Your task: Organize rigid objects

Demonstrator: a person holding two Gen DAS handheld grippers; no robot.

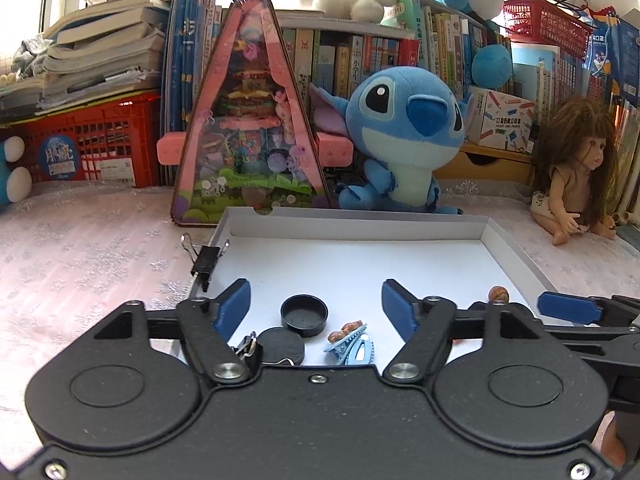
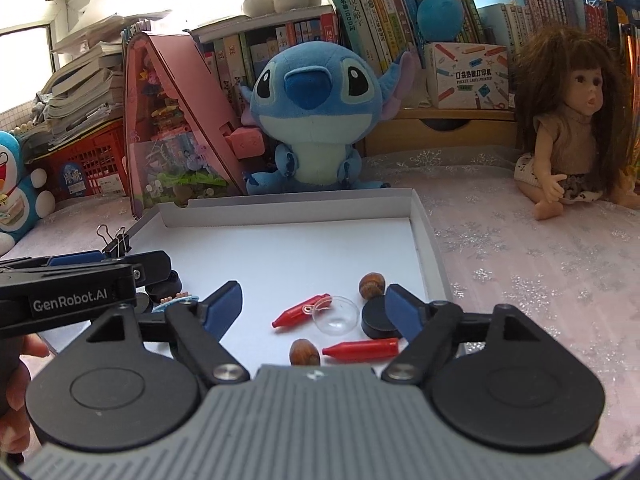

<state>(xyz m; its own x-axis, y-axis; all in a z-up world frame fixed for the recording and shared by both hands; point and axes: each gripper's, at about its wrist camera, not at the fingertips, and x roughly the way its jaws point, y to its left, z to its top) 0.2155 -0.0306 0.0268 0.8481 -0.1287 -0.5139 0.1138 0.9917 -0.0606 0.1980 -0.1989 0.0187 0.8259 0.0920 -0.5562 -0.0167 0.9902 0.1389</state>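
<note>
Setting: a shallow white box lid [image 2: 420, 216] lies on a pale snowflake-patterned cloth [image 2: 540, 264], with a blue plush toy [image 2: 316, 120] and a long-haired doll [image 2: 572, 120] seated behind it in front of shelves of books.
Left gripper: the left gripper [image 1: 316, 304] hovers over the near left part of the lid, its blue-padded fingers [image 1: 234, 308] spread wide and holding nothing.
Under the left gripper: a black round cap [image 1: 305, 315] sits open side up between the fingers without touching them; just nearer lie a flat black disc [image 1: 280, 346] and a light-blue hair clip [image 1: 352, 346].
Left rim: one black binder clip [image 1: 206, 260] is clamped to the lid's left edge (a second, smaller clip [image 1: 246, 347] peeks out beside the disc).
Right gripper: the right gripper [image 2: 316, 312] hangs over the near right part, fingers likewise parted and empty.
Under the right gripper: two red crayon-shaped pieces [image 2: 362, 349], a clear plastic dome [image 2: 336, 315], two brown nuts [image 2: 372, 285] and a black puck [image 2: 378, 322], the puck just beside the right finger.
</note>
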